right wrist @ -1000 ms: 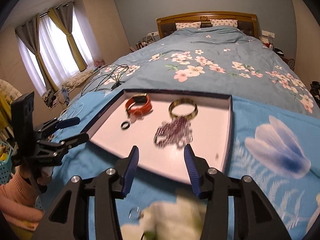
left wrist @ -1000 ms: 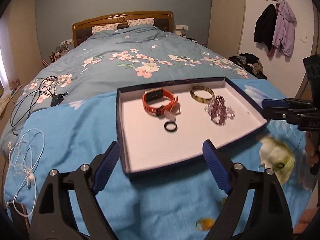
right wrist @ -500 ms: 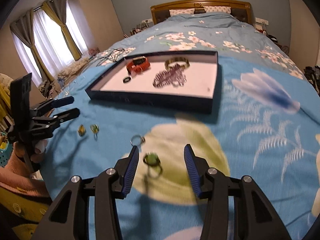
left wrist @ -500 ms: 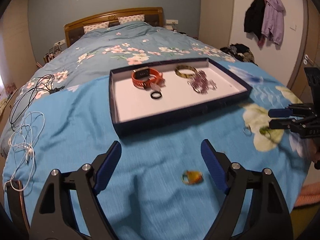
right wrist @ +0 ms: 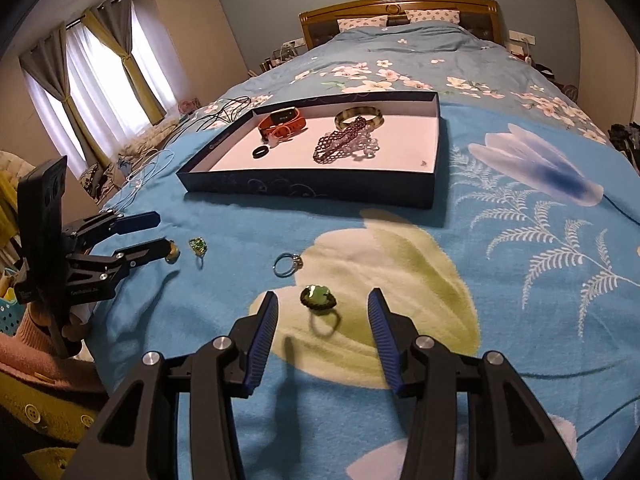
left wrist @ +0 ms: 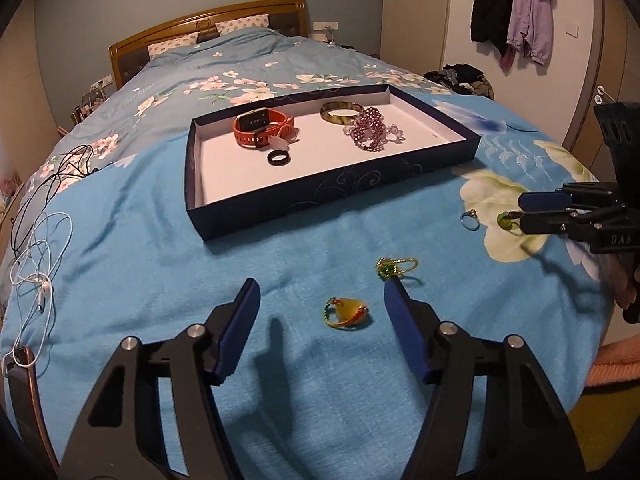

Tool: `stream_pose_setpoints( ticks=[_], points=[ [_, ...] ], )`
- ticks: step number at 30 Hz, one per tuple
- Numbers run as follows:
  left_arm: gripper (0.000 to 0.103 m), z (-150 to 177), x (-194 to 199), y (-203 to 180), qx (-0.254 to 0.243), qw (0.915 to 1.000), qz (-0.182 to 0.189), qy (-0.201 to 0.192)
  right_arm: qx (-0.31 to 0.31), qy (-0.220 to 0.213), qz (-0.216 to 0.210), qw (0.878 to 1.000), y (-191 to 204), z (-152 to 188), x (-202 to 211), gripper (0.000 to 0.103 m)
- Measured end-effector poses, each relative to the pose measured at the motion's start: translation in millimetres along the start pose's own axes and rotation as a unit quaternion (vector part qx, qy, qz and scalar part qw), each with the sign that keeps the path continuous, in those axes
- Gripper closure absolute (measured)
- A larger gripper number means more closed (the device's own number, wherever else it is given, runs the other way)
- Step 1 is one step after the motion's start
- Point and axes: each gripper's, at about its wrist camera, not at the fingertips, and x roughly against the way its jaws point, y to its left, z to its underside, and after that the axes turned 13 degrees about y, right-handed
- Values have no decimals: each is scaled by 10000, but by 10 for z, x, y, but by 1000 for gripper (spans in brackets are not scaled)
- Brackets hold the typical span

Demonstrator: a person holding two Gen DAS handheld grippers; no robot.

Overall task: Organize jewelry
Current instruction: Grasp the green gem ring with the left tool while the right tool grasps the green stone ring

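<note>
A dark blue tray (left wrist: 336, 188) (right wrist: 304, 190) on the bed holds an orange watch (left wrist: 262, 126), a black ring (left wrist: 279, 158), a bangle (left wrist: 340, 112) and a purple bead bracelet (left wrist: 370, 132). Loose on the blanket lie a yellow ring (left wrist: 346, 312), a green-and-gold ring (left wrist: 394, 267), a silver ring (right wrist: 287, 265) and a green-stone ring (right wrist: 319, 299). My left gripper (left wrist: 322, 294) is open, with the yellow ring between its fingers. My right gripper (right wrist: 322, 304) is open around the green-stone ring.
White earphones (left wrist: 38, 276) and black cables (left wrist: 52, 180) lie at the bed's left side. Jackets (left wrist: 514, 12) hang on the right wall. Curtained windows (right wrist: 100, 92) are on the left. The bed edge is close below both grippers.
Both grippers have pulled back from the tray and dropped low over the loose rings near the bed's front edge. Each now frames a ring.
</note>
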Motion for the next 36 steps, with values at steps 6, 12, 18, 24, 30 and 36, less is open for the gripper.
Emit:
stream_pose_setpoints(
  ticks=[6, 12, 18, 24, 30, 36],
  points=[
    [43, -113, -45, -190, -354, 9993, 84, -30, -19, 5, -11, 10000, 7, -3, -22, 59],
    [48, -233, -190, -306, -568, 9981, 191, 148, 53, 37, 28, 10000, 44, 1, -53, 61],
    [62, -280, -314, -294, -537, 9971, 357, 405, 80, 109, 39, 9999, 62, -38, -128, 70],
    [80, -262, -310, -328, -598, 9963, 474, 396, 132, 141, 115, 9997, 81, -66, -156, 86],
    [88, -267, -304, -310, -501, 9966, 535, 383, 103, 99, 104, 9998, 76, -77, -160, 89],
    [89, -271, -300, -268, -420, 9966, 615, 366, 70, -22, -27, 10000, 66, -93, -94, 90]
  ],
)
